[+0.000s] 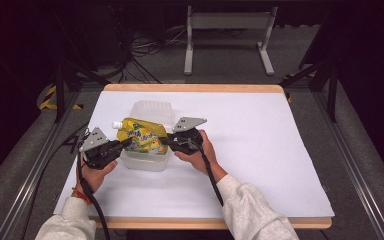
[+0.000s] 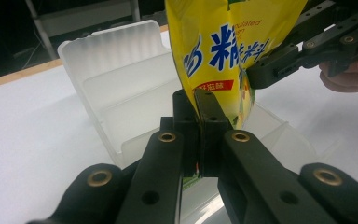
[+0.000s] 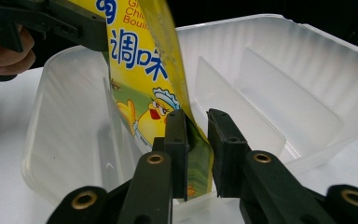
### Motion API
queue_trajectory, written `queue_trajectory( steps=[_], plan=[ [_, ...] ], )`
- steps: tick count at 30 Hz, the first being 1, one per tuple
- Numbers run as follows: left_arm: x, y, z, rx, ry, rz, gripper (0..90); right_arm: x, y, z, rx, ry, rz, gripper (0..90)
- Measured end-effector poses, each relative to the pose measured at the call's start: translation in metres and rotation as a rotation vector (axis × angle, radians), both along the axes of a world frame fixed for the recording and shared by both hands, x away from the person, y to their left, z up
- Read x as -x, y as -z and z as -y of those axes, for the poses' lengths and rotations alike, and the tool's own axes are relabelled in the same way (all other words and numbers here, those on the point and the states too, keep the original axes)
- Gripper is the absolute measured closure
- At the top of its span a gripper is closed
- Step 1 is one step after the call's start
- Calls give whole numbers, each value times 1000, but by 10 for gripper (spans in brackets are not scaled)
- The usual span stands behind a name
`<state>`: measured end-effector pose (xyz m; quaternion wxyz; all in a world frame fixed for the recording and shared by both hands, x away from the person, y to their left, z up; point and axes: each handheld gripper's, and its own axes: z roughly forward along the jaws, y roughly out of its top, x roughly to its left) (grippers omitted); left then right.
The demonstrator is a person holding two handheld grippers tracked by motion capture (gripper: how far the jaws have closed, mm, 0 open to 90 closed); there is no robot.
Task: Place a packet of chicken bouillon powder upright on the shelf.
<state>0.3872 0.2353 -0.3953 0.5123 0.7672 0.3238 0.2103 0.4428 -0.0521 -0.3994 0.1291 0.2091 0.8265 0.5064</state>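
Lengthwise, the yellow pouch [image 1: 141,136] spans the clear box [image 1: 152,111], cap leftward, left claw [image 1: 123,145] clamping it, right claw [image 1: 166,140] slightly parted

A lab: dark curtained walls, cables [image 1: 145,47] on grey carpet, a metal frame [image 1: 228,35], and a white-covered surface [image 1: 260,150].

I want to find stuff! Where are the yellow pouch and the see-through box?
yellow pouch [image 1: 141,136]: high view, printed front.
see-through box [image 1: 152,108]: high view, far wall.

Dividers [image 3: 242,100] crowd the box [image 1: 150,162]; the white tabletop [image 1: 250,150] rightward lies open.
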Motion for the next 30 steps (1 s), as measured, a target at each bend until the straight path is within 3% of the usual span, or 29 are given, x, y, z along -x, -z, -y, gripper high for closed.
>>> queue_trajectory(
  steps=[6,13,17,20,23,24,30],
  plan=[
    [1,0,1,0,-7,4,863,-1,-2,2,6,9,8,778],
    [9,-3,-4,14,-49,30,725,1,-5,9,-2,29,11,740],
    [19,-7,-4,2,-81,65,664,8,-14,15,5,36,56,712],
    [26,-10,-4,3,-74,76,639,12,-21,20,1,47,85,709],
    [30,-10,-3,5,-79,72,571,15,-26,24,19,57,110,710],
    [35,-10,-1,-16,-90,79,535,17,-28,27,20,55,114,710],
    [46,-9,3,-29,-82,79,468,22,-31,35,42,57,132,709]
  ],
)
